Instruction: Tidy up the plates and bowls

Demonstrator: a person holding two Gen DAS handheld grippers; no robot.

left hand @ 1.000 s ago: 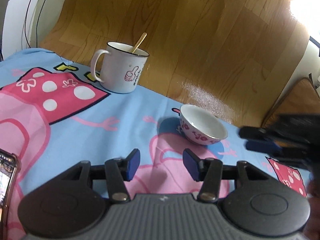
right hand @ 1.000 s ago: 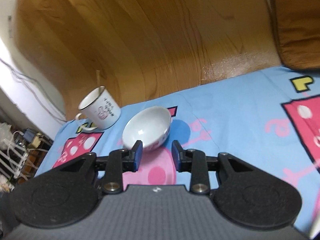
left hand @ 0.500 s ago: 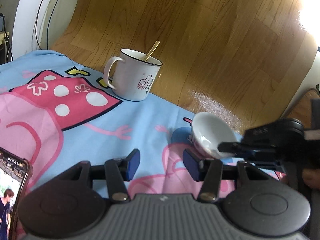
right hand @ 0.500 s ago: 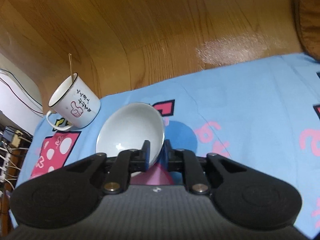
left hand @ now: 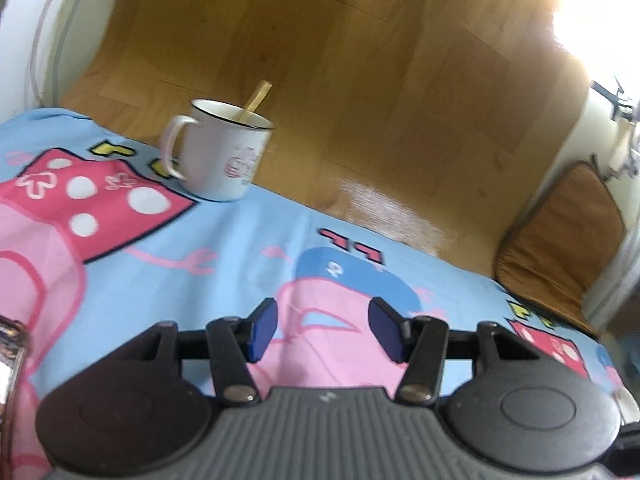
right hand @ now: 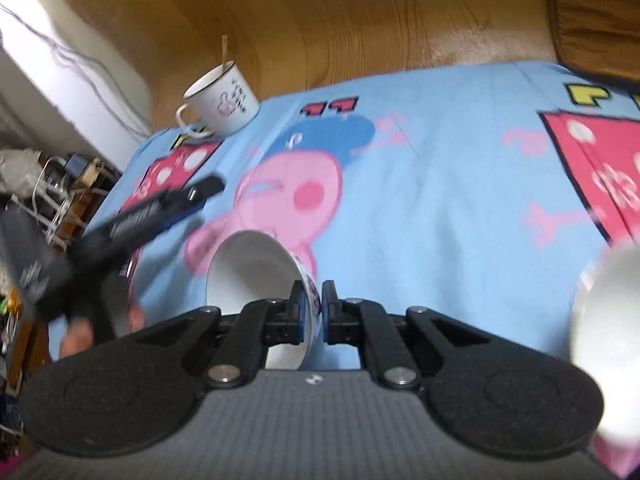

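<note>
A blue cartoon-print sheet [right hand: 440, 184] with pink pig figures covers the surface, and a wooden floor [left hand: 360, 80] lies beyond its far edge. In the right wrist view, nearest the camera, the right hand-held gripper [right hand: 311, 312] has its blue pads clamped tight on the rim of a small white bowl [right hand: 256, 272] with a red pattern on its outer wall; the bowl is tilted, its opening turned toward ten o'clock, and it hangs from the pinched rim above the sheet. At the three o'clock edge of that view a blurred white rounded object [right hand: 608, 336] shows, too smeared to name. At nine o'clock the left hand-held gripper [right hand: 192, 200] reaches in over the sheet, with fingers of the person's hand [right hand: 80, 336] visible under its body. Farther off, at eleven o'clock, a white mug [right hand: 222, 100] with a dark rim and a thumbs-up drawing stands near the sheet's far edge, a thin stick [right hand: 224, 50] rising from it. In the left wrist view the left hand-held gripper's jaws stand partly apart with nothing between them, only the sheet below; the mug sits at eleven o'clock, and at the nine o'clock edge a phone [left hand: 12, 356] lies half out of view. A brown cushion [left hand: 568, 232] rests on the floor at three o'clock.
</note>
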